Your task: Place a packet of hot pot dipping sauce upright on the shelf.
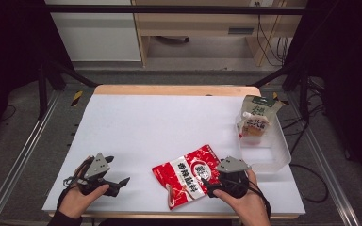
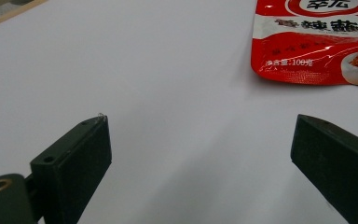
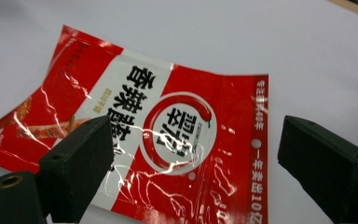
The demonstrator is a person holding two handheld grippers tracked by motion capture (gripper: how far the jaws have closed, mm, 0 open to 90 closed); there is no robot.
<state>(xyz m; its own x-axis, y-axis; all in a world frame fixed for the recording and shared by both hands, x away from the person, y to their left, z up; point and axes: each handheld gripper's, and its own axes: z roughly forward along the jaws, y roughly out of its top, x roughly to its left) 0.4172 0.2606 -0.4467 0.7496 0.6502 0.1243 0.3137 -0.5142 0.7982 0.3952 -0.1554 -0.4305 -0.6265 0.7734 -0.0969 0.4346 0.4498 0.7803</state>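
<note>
1. My left gripper (image 1: 118, 182) sits at the near left of the white table (image 1: 141, 122), held low over the surface in my left hand (image 1: 78, 200). In the left gripper view its two black jaws stand wide apart with bare white tabletop between them; nothing is gripped.

2. My right gripper (image 1: 212, 184) sits at the near right of centre, held in my right hand (image 1: 245, 202). In the right gripper view its jaws also stand wide apart, nothing clamped.

3. The red sachet (image 1: 187, 174) lies flat on the table, near centre, just left of my right gripper. In the right gripper view it (image 3: 168, 140) lies under and beyond the spread jaws; I cannot tell whether the jaw on the left of that view touches the foil. It is glossy red and white with black printed characters and a round emblem.

4. In the left gripper view the sachet's bottom edge (image 2: 314, 42) shows at the upper right, well apart from my left jaws.

5. A clear plastic bin (image 1: 275, 153) stands at the right edge of the table. A green and white pouch (image 1: 256, 120) stands upright at its far end.

6. The table's far edge shows bare wood (image 1: 176, 89).
</note>
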